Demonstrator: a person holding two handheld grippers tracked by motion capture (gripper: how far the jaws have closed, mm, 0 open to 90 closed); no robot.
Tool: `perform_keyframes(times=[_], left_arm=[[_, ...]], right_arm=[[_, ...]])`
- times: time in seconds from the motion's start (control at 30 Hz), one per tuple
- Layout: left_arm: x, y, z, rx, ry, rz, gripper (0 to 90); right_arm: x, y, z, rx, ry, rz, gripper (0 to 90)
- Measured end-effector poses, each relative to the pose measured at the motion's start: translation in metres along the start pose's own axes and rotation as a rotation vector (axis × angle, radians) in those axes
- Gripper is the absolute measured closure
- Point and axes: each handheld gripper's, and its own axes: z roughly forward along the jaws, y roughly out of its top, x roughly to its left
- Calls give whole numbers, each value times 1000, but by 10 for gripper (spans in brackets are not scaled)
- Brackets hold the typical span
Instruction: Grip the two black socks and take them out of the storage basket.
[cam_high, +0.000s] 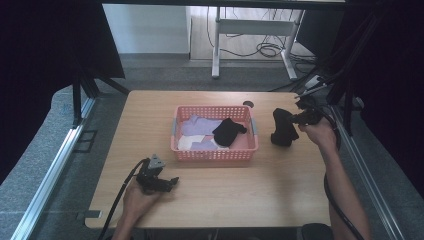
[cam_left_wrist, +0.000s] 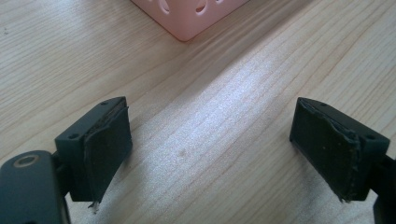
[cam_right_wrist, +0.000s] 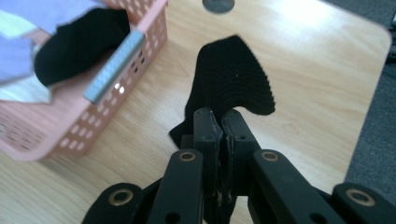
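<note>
Over the wood-grain table (cam_high: 225, 195), right gripper (cam_right_wrist: 219, 126) jaws pinch a ribbed black sock (cam_right_wrist: 231, 77); left gripper (cam_left_wrist: 210, 149) jaws gape.

The pink basket (cam_high: 215, 150) sits in the middle of the surface (cam_high: 250, 190) and blocks the way across. Its walls stand up around the black sock (cam_high: 228, 131) and pale cloths (cam_high: 200, 126), so tongs can only go in from above. The wood in front of the basket is bare. There is bare wood on its left side too. Between the basket and the hanging black sock (cam_high: 283, 127) is a narrow gap.
</note>
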Motion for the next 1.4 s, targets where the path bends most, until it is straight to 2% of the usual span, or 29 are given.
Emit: perform_keyframes(times=[0.1,0.23,0.27,0.43,0.6,0.77,0.93,1.07,1.17,1.3,1.33,1.4], left_arm=[[0,0,0,0,0,-2,125],[0,0,0,0,0,-2,125],[0,0,0,-1,0,-3,125],[0,0,0,-4,0,-7,125],[0,0,0,-4,0,-6,125],[0,0,0,-1,0,-5,125],[0,0,0,2,-1,-2,125],[0,0,0,2,0,0,125],[0,0,0,1,-1,2,125],[0,0,0,2,0,2,125],[0,0,0,2,0,2,125],[0,0,0,-1,0,2,125]], right_arm=[[1,-11,13,20,15,4,848],[3,-21,27,53,10,5,846],[3,-31,38,72,20,16,843],[2,-50,56,127,33,27,819],[-1,-55,50,107,40,42,747],[2,-46,36,62,27,34,604],[9,-30,22,19,29,19,520],[20,-12,15,-12,44,-13,467],[31,2,17,-34,66,-42,431],[51,19,29,-39,102,-91,403],[51,19,29,-39,102,-91,403],[66,31,42,-38,128,-126,398]])
